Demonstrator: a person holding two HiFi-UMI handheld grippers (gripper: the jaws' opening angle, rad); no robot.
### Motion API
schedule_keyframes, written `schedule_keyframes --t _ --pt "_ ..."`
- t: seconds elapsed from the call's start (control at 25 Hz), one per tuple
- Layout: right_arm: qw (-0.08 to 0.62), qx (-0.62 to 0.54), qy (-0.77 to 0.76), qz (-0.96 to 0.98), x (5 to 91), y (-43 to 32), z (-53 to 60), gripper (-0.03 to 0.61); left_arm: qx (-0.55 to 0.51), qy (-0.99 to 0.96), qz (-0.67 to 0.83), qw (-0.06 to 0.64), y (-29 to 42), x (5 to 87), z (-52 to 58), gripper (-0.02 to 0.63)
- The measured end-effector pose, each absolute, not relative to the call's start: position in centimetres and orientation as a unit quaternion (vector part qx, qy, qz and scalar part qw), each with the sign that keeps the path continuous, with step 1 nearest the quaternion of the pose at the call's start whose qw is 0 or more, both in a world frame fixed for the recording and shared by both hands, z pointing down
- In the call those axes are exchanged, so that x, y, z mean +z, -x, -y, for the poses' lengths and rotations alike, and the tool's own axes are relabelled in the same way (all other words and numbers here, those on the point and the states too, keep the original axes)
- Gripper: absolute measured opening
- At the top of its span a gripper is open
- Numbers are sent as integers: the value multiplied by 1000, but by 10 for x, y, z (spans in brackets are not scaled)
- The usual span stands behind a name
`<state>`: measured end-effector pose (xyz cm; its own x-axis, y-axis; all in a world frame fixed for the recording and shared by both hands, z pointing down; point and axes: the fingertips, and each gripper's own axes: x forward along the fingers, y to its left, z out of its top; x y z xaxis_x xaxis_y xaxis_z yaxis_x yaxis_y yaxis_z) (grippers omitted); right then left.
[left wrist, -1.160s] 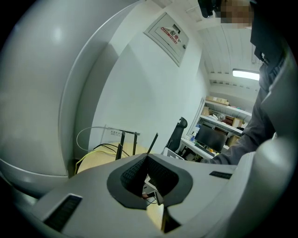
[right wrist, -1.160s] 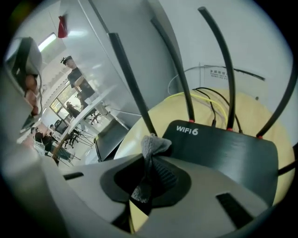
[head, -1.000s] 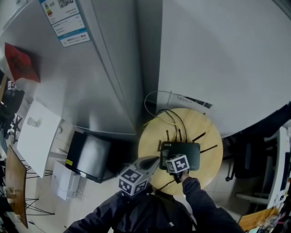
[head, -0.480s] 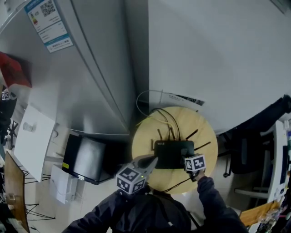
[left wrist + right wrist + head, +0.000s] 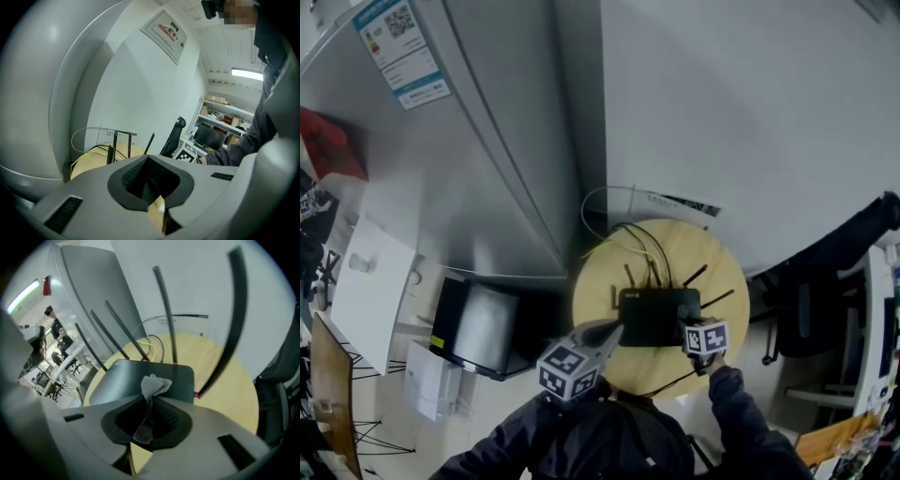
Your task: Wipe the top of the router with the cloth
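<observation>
Grey cloth, clenched in right tongs, pokes over near edge of router; left tongs closed, empty.

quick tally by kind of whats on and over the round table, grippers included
grippers: 2 (left gripper, right gripper)
router: 1
cloth: 1, pinched in the right gripper
round table: 1
total: 5
</observation>
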<state>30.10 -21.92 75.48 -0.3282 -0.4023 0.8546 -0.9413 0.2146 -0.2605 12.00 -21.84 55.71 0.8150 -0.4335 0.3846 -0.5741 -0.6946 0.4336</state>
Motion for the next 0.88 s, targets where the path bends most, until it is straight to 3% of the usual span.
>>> schedule_keyframes --t 0.44,0.88 --pt "333 394 -358 778 747 -127 206 71 123 -908 287 279 -111 556 217 0" --pt "349 401 -383 755 760 -181 187 71 125 -910 281 279 -113 557 219 0"
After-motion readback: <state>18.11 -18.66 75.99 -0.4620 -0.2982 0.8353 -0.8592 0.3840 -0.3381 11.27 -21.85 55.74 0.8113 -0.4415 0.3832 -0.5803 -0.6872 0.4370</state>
